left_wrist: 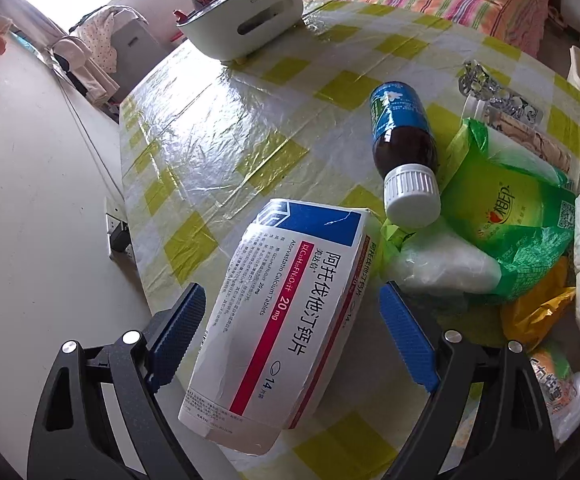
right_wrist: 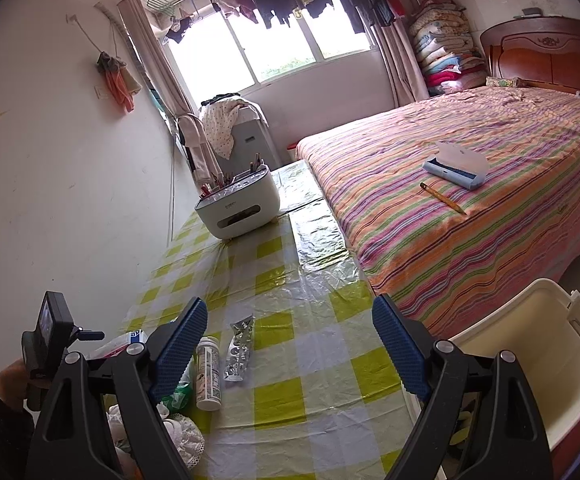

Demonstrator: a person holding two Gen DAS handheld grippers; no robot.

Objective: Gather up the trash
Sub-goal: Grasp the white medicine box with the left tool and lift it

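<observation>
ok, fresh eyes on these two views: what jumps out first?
The white, blue and red medicine box fills the left wrist view, lying on the checked tablecloth between the open left gripper's blue fingers, untouched. Beside it a brown bottle with a white cap lies against a green plastic bag. In the right wrist view, the striped bed and the empty cream bin beside the table stand out.

glossy crinkled plastic tablecloth [left_wrist: 249, 128], creased cardboard medicine box [left_wrist: 281, 312], brown glass bottle [left_wrist: 404, 148]
</observation>
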